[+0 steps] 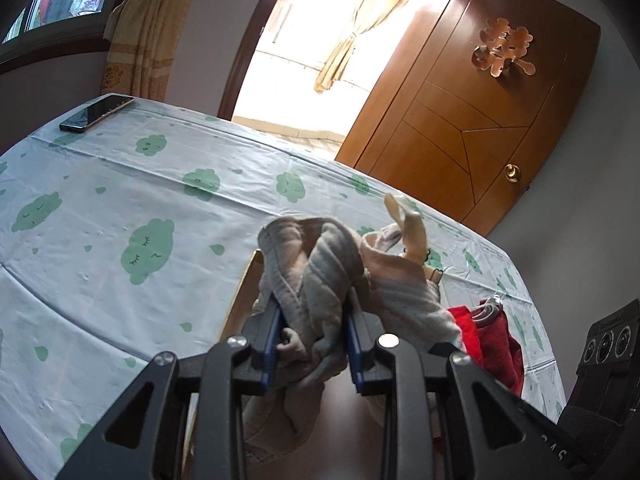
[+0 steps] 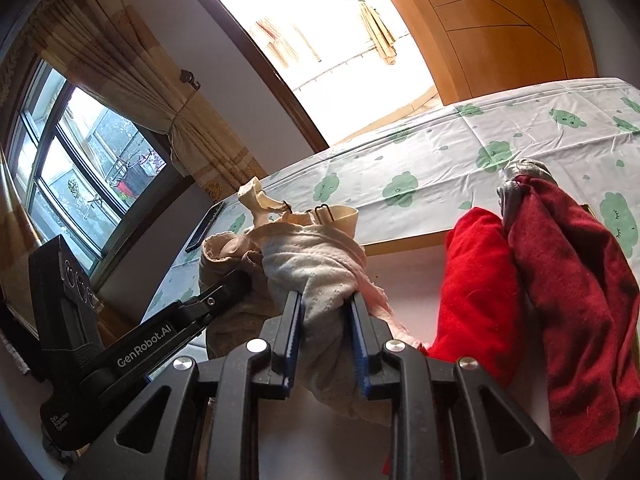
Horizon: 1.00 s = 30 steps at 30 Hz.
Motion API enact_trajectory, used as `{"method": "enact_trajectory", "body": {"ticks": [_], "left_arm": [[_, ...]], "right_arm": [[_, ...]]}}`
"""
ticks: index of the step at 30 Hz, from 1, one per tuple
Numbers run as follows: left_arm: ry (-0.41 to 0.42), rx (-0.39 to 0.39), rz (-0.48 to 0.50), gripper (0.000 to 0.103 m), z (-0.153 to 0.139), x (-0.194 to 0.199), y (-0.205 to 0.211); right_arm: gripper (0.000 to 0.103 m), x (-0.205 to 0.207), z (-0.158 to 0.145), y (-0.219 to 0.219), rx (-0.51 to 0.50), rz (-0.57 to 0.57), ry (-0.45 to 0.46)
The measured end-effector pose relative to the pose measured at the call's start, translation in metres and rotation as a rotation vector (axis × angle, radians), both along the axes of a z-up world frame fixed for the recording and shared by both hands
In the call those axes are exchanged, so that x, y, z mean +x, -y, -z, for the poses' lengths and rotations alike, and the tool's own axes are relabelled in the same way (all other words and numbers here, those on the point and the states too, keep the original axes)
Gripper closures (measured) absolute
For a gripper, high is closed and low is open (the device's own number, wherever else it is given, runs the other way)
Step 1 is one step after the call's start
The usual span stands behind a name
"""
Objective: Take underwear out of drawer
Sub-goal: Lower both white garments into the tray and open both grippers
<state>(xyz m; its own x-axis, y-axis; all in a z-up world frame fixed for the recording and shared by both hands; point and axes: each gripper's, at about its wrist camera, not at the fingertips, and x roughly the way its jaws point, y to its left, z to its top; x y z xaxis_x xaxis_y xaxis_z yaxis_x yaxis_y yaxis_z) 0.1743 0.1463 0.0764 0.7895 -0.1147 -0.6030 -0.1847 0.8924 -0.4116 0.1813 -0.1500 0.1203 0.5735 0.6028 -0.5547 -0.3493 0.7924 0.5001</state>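
In the left wrist view my left gripper [image 1: 313, 304] is shut on a bunched grey-beige pair of underwear [image 1: 316, 256], which stands up between the blue pads. My right gripper [image 2: 326, 300] is shut on a white-and-pink eyelet garment [image 2: 316, 256] with a cream strap and metal clips on top. Both bundles sit just above the pale inside of the drawer, whose wooden rim [image 2: 404, 240] runs behind them. The left gripper [image 2: 234, 280] shows in the right wrist view too, close on the left with the beige cloth [image 2: 224, 252].
A bright red garment [image 2: 476, 280] and a dark red one [image 2: 576, 300] stand in the drawer to the right. Beyond lies a cloth with green clouds [image 1: 120, 200] and a phone [image 1: 96, 112] at its far edge. A wooden door [image 1: 480, 120] and a window [image 2: 80, 168] stand behind.
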Motion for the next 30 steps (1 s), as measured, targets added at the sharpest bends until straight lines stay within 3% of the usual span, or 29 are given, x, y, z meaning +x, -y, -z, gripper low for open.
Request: {"method": "enact_trajectory", "body": {"ticks": [2, 7, 12, 22, 30], "left_arm": [[0.006, -0.003, -0.002, 0.068, 0.000, -0.001, -0.001], [0.031, 0.022, 0.006, 0.068, -0.005, -0.004, 0.001], [0.063, 0.085, 0.018, 0.068, -0.014, -0.011, 0.011], [0.109, 0.188, 0.014, 0.064, -0.021, -0.026, 0.027], [0.111, 0.169, -0.004, 0.063, -0.013, -0.033, 0.020]], "right_arm": [[0.067, 0.000, 0.001, 0.002, -0.011, 0.007, 0.018], [0.065, -0.001, 0.002, 0.007, 0.015, 0.005, 0.018], [0.051, -0.006, 0.000, 0.005, -0.005, -0.002, 0.042], [0.044, -0.019, -0.003, 0.005, -0.029, -0.009, 0.098], [0.040, -0.031, -0.007, 0.002, -0.044, -0.015, 0.157]]}}
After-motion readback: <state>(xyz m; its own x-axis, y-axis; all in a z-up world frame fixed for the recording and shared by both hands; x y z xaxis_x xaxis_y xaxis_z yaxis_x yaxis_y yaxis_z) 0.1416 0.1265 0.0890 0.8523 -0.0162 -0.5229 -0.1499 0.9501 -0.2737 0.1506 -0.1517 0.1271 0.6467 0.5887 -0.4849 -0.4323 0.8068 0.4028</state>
